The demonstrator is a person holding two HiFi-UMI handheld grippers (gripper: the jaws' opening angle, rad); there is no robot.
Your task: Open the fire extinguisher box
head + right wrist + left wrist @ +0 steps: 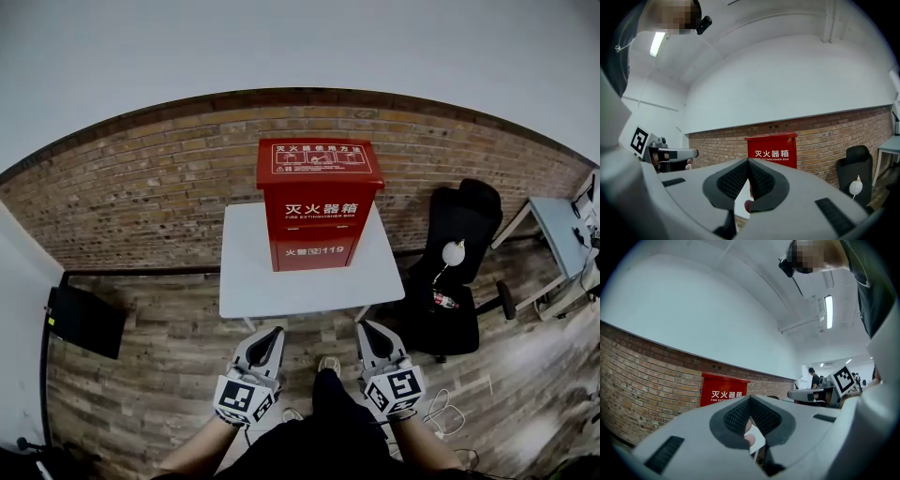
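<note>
While both grippers hang low, left gripper [270,330] jaws pressed together on nothing, right gripper [367,328] jaws likewise, white counter [244,277] just beyond, red fire extinguisher box [316,214] upright and closed at its far middle, brick wall [141,197] behind.

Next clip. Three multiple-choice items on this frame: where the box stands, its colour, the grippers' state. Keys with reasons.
1. Where does the fire extinguisher box stand? A on the floor; B on the white table; C on a chair.
2. What colour is the box? A red; B green; C yellow.
3. How are the left gripper and right gripper? A both shut, empty; B both open; C both gripping the box.
Answers: 1 B, it rests on the tabletop; 2 A, its visible faces are red; 3 A, each gripper view shows pads together, nothing between.
</note>
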